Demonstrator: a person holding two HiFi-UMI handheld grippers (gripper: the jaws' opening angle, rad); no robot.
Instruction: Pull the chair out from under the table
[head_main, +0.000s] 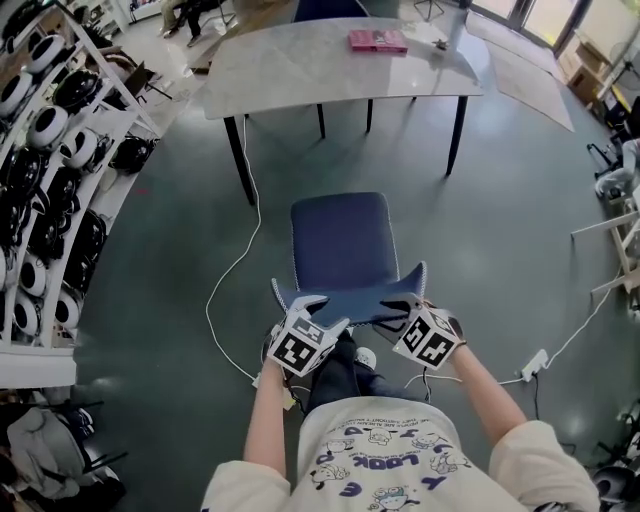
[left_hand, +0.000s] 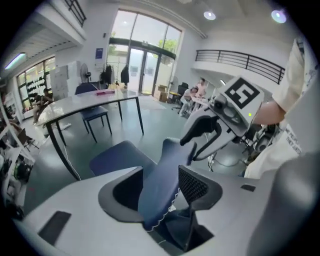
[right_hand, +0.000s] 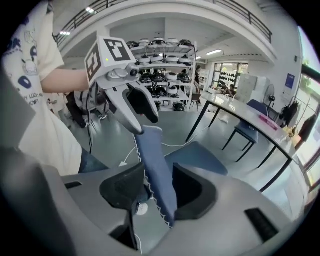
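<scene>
The dark blue chair stands clear of the grey table (head_main: 300, 70), its seat (head_main: 345, 245) toward the table and its backrest (head_main: 350, 300) nearest me. My left gripper (head_main: 318, 305) straddles the backrest's left top corner and my right gripper (head_main: 405, 310) straddles the right corner. In the left gripper view the backrest (left_hand: 165, 170) runs between the left gripper's (left_hand: 160, 187) jaws with a slim gap at the meshed pad. In the right gripper view the backrest (right_hand: 152, 155) stands between the right gripper's (right_hand: 157, 192) jaws with gaps on both sides. Both are open.
A pink book (head_main: 378, 40) lies on the table. Shelves of headsets (head_main: 50, 150) line the left side. A white cable (head_main: 225, 290) trails over the floor left of the chair, and a power strip (head_main: 535, 365) lies at the right. A second chair (left_hand: 92, 112) sits beyond the table.
</scene>
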